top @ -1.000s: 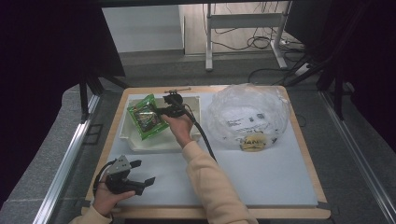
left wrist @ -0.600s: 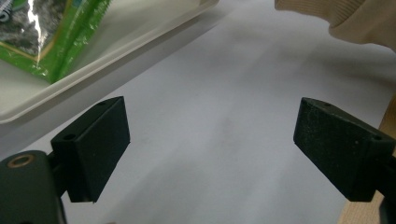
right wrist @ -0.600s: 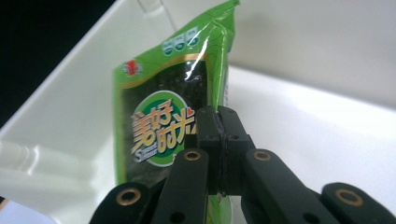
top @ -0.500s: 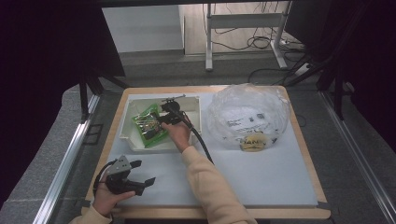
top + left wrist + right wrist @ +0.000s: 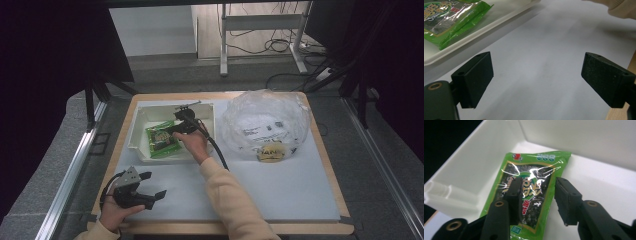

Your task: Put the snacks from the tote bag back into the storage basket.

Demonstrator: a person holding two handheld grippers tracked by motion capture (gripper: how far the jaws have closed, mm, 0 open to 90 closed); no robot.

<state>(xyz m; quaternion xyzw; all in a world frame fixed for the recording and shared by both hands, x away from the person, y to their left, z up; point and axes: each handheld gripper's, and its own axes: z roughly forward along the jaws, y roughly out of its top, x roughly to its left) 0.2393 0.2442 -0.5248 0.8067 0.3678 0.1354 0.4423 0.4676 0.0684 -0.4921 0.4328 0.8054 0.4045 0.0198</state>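
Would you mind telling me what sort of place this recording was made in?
Probably a lab or workshop set up for recording: a worktable with a white mat, dark curtains on both sides, loose cables on the floor behind, and a person holding the left gripper and right gripper.

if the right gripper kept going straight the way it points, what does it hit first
Most likely the green snack packet lying flat in the white tray, straight ahead of the right gripper; its open fingers have just been opening above it.

The white tray's (image 5: 135, 131) walls fence the green packet (image 5: 161, 139); a clear bag (image 5: 265, 125) blocks the counter's (image 5: 280, 185) right, its front open.
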